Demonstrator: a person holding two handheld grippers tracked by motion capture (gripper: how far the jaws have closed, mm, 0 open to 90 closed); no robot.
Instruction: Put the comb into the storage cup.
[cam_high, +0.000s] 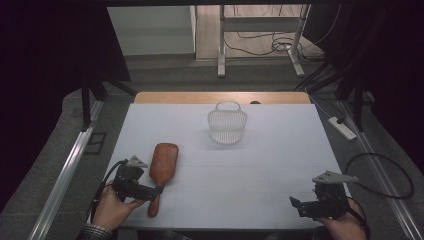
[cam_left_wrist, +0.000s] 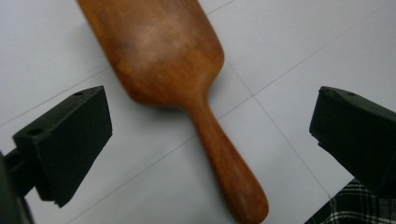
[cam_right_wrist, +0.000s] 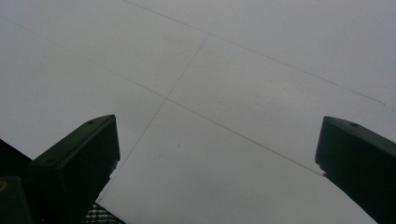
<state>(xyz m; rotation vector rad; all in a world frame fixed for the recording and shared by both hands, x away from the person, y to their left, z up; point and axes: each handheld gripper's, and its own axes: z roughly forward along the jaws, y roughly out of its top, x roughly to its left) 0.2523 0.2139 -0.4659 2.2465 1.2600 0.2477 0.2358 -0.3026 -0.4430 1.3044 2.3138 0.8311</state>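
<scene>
A brown wooden paddle brush (cam_high: 163, 160) lies flat, back side up, on the white table (cam_high: 270, 165) at the front left, its handle pointing toward the person. In the left gripper view the brush (cam_left_wrist: 163, 51) has its narrow handle running between the two jaws without touching either. My left gripper (cam_high: 152, 191) (cam_left_wrist: 212, 105) is open and held low astride that handle. A small white mesh basket (cam_high: 227, 125) stands upright near the table's far middle. My right gripper (cam_high: 299, 205) (cam_right_wrist: 218, 125) hovers open over bare table at the front right, holding nothing.
A wooden strip (cam_high: 222, 97) edges the table's far side. A white power strip (cam_high: 342, 127) and cables lie on the floor to the right. A metal desk frame (cam_high: 260, 45) stands behind, and dark curtains flank both sides.
</scene>
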